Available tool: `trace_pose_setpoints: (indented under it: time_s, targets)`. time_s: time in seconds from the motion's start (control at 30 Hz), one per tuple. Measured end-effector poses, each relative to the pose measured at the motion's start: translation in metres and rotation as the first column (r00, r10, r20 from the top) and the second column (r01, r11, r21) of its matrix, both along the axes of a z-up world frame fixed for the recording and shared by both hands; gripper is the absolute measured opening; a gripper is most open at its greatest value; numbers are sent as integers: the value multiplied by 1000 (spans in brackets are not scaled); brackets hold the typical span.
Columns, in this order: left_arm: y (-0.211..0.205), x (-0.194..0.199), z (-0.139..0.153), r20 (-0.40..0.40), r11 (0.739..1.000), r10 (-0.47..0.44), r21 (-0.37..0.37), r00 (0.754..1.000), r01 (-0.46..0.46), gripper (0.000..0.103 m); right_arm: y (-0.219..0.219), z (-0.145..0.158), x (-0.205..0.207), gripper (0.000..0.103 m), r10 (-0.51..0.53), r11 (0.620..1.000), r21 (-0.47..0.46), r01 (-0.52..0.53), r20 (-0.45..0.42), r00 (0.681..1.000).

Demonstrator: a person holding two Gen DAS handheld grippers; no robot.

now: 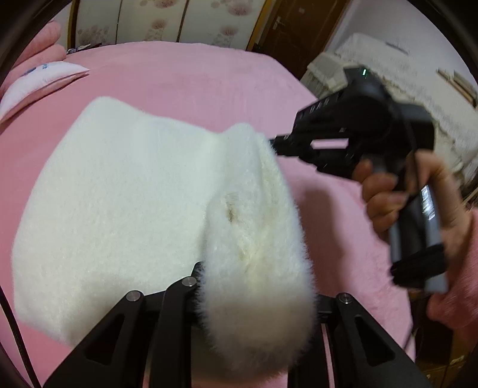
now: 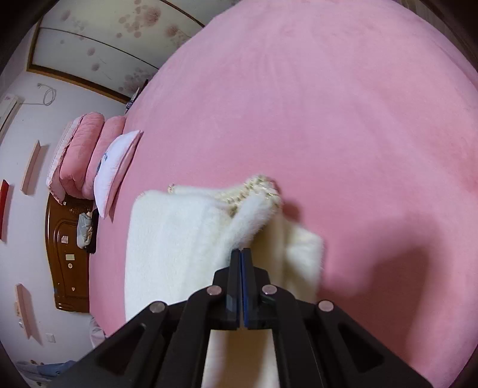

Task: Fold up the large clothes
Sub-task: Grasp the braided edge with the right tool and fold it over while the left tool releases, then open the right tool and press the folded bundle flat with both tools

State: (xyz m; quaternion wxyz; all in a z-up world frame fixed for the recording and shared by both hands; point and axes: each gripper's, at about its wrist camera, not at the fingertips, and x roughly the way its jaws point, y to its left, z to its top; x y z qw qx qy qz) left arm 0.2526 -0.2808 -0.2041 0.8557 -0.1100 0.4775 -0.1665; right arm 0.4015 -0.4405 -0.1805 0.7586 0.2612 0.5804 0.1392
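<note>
A fluffy white garment point(image 1: 119, 194) lies folded on the pink bed point(image 1: 194, 77). One thick flap of it is raised and drapes over my left gripper point(image 1: 254, 286), hiding the fingertips; the jaws stand narrow and seem closed on this flap. The right gripper point(image 1: 273, 144), held by a hand point(image 1: 385, 197), meets the flap's far upper edge. In the right wrist view my right gripper point(image 2: 241, 252) is shut, its tips pinching the lifted edge of the white garment point(image 2: 173, 238). A knitted, gold-flecked trim point(image 2: 263, 185) shows beyond the tips.
Pink and white pillows point(image 2: 116, 167) are stacked at the bed's head, one pillow point(image 1: 38, 80) showing at the left. A brown wooden headboard point(image 2: 68, 256) stands behind them. Wide pink bedding point(image 2: 328, 119) stretches past the garment. White-covered furniture point(image 1: 403, 68) and a brown door point(image 1: 292, 24) are at the right.
</note>
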Motion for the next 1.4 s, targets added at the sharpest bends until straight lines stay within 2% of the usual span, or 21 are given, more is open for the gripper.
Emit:
trace_pose_setpoints:
  time_s: [0.07, 0.17, 0.23, 0.27, 0.33, 0.37, 0.4, 0.47, 0.57, 0.63, 0.67, 0.73, 0.83, 0.87, 0.93, 1.0, 1.13, 1.17, 1.33, 1.4]
  targets:
    - [-8, -1, -7, -11, 999, 2, 41, 1000, -2, 19, -6, 1, 0, 0, 2, 1000, 6, -2, -7, 1000]
    - [-20, -1, -11, -35, 991, -37, 127, 999, 41, 21, -15, 3, 3, 0, -2, 996, 90, 3, -9, 1000]
    - [-22, -3, -7, -40, 984, -59, 168, 997, 65, 25, -15, 5, -1, 0, -26, 994, 109, 24, 15, 1000]
    - [-22, -3, -2, -54, 982, -70, 171, 996, 79, 29, -15, 6, -3, 0, -19, 993, 115, 18, 4, 1000]
    - [-21, 4, 11, -105, 982, -87, 156, 991, 103, 45, -7, 1, -4, 0, 26, 993, 118, -20, -48, 999]
    - [-15, 3, 17, -147, 984, -90, 142, 985, 111, 64, -1, -1, -1, 0, 44, 993, 115, -36, -69, 997]
    - [-14, 2, 20, -180, 985, -83, 137, 980, 109, 71, 4, -5, -1, 1, 68, 992, 109, -58, -96, 993]
    - [-6, -4, 32, -224, 989, -61, 117, 973, 89, 71, 19, -13, -2, 4, 114, 991, 89, -101, -157, 981]
    - [16, -14, 48, -259, 998, -15, 62, 966, 32, 79, 34, -29, -6, 11, 155, 988, 61, -145, -214, 964]
    - [31, -18, 53, -275, 998, 24, 64, 961, -7, 80, 37, -30, -9, 14, 143, 990, 28, -140, -216, 966]
    - [40, -20, 54, -281, 996, 50, 88, 958, -27, 80, 39, -28, -10, 17, 137, 991, 26, -135, -216, 967]
    - [56, -18, 56, -287, 987, 101, 151, 953, -59, 80, 37, -27, -15, 31, 128, 992, 44, -122, -220, 967]
    - [88, -16, 52, -287, 968, 173, 226, 942, -109, 80, 39, -21, -19, 44, 124, 992, 53, -115, -220, 968]
    - [91, -11, 52, -289, 964, 192, 237, 938, -124, 80, 38, -18, -22, 46, 116, 993, 44, -109, -214, 970]
    - [105, -11, 49, -297, 957, 229, 245, 927, -158, 80, 36, -13, -28, 59, 99, 995, 22, -97, -213, 972]
    - [113, -6, 45, -304, 952, 257, 243, 918, -186, 80, 31, -12, -34, 65, 74, 995, -48, -87, -224, 972]
    - [126, 3, 40, -304, 945, 287, 244, 908, -216, 80, 21, -25, -45, 65, 40, 998, -30, -49, -260, 965]
    - [123, 13, 28, -304, 943, 292, 252, 907, -219, 80, 20, -25, -47, 64, 33, 999, -33, -43, -252, 967]
    - [131, 28, 24, -296, 918, 330, 321, 896, -232, 80, 39, -9, -52, 60, 42, 991, -121, -60, -153, 987]
    - [134, 30, 23, -298, 913, 339, 334, 892, -235, 80, 44, -3, -55, 59, 53, 992, -107, -68, -141, 989]
